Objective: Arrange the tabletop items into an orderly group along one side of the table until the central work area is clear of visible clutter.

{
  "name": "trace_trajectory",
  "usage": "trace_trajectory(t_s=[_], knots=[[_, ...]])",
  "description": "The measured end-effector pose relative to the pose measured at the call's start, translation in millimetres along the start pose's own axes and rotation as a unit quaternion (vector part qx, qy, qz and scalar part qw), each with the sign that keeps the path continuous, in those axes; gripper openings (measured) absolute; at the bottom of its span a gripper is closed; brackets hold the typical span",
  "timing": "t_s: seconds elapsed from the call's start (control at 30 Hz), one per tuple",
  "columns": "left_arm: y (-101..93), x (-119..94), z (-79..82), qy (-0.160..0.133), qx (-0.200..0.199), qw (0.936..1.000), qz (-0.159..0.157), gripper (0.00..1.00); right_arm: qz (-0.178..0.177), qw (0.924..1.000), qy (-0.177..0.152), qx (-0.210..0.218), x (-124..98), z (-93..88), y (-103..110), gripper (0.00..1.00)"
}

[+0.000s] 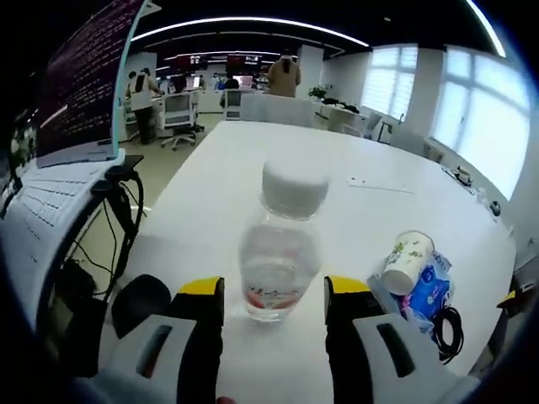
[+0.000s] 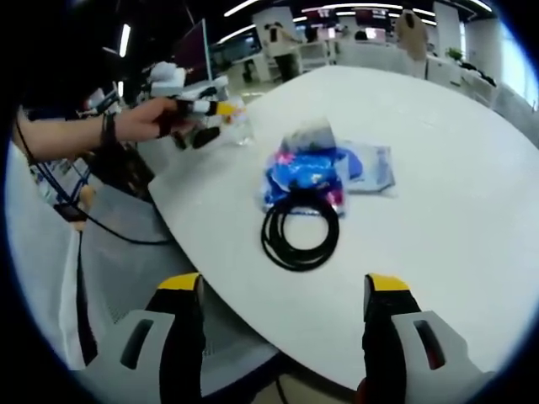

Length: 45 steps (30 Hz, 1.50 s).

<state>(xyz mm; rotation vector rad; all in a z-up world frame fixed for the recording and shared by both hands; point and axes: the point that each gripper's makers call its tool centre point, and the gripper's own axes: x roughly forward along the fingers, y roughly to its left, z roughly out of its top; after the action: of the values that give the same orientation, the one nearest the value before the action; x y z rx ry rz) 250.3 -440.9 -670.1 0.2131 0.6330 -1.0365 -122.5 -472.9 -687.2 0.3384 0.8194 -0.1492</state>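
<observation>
water bottle (image 1: pixel 280 252) stands upright between the left gripper (image 1: pixel 274 295)'s parted jaws; right gripper (image 2: pixel 285 290) hangs released near the coiled cable (image 2: pixel 300 231).

The bottle (image 1: pixel 280 252) is motion-blurred, and its label cannot be read. The coiled cable (image 1: pixel 449 330) at the table (image 1: pixel 370 227) edge is partly hidden behind blue packets (image 1: pixel 428 290). The laptop (image 1: pixel 72 126) is cropped.
</observation>
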Motion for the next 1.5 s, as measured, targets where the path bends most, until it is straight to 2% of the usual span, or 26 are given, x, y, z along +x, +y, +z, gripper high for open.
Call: trace_trajectory(t_s=[0.33, 0.77, 1.13, 1.5], knots=[[-3.9, -17, -12.9, 0.003, 0.005, 1.0, -0.003, 0.46, 0.01, 0.9999, -0.001, -0.002, 6, 1.3, 4, 0.77], [-20.2, -41, -45.7, 0.02, 0.008, 0.9995, -0.023, 0.49, 0.019, 0.9998, -0.001, -0.005, 8, 3.7, 4, 0.82], [-29.9, -46, -64.9, 0.038, 0.024, 0.9979, -0.046, 0.52, 0.019, 0.9998, -0.004, -0.003, 8, 3.8, 1, 0.82], [-54.3, -51, -76.6, 0.054, 0.047, 0.9942, -0.08, 0.59, 0.019, 0.9998, -0.006, 0.001, 9, 2.6, 2, 0.81]])
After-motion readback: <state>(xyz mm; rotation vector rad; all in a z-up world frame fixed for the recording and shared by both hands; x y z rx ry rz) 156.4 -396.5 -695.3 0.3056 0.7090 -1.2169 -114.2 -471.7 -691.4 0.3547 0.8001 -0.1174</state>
